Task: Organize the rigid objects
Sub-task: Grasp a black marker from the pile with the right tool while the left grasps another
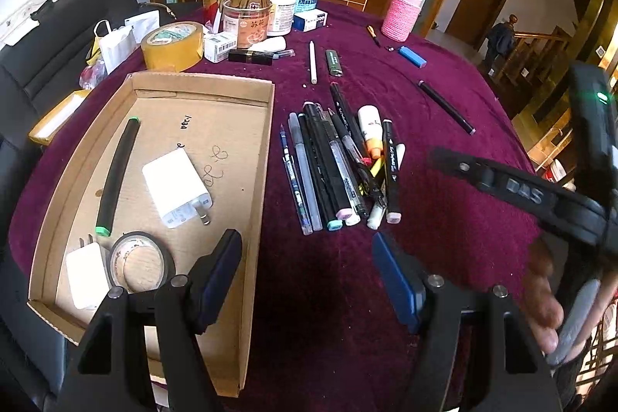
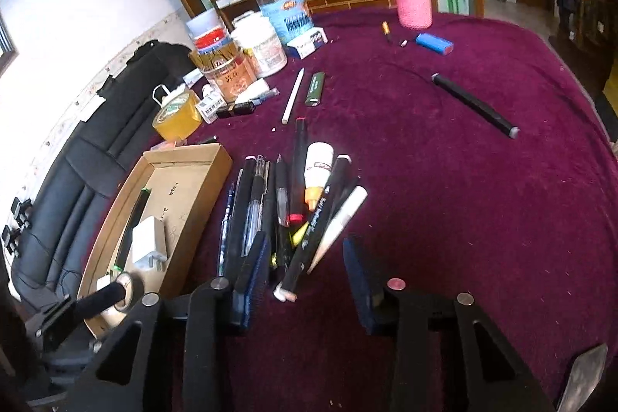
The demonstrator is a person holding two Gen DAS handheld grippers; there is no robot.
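maroon velvet cloth [image 1: 444, 219] covers a round table, with jars, a pink bottle [image 1: 401, 14] and one yellow tape roll [image 1: 173, 46] crowded at its far side. one cardboard tray [image 1: 253, 180] sits at the left; it holds two white chargers [image 1: 175, 188] and [image 1: 87, 275], one black tape roll [image 1: 141, 261] and one long black marker [image 1: 117, 176] with green ends, its long axis running near to far along the tray's left wall.

just right of the tray lies a pile of pens [image 1: 340, 165], roughly a dozen, overlapping too much for an exact count. most lie side by side, long axes near to far, the right-hand ones fanned out at a slant. well apart on the cloth are one white stylus [image 1: 313, 62], one green lighter [image 1: 334, 63], one blue lighter [image 1: 412, 56] and one lone black marker [image 1: 446, 107], lying diagonally.

left gripper [image 1: 307, 273] hangs over the tray's right wall, jaws apart, nothing between them. right gripper [image 2: 305, 273] is at the near end of the pile, jaws apart, with pen tips lying between the pads, not pressed.
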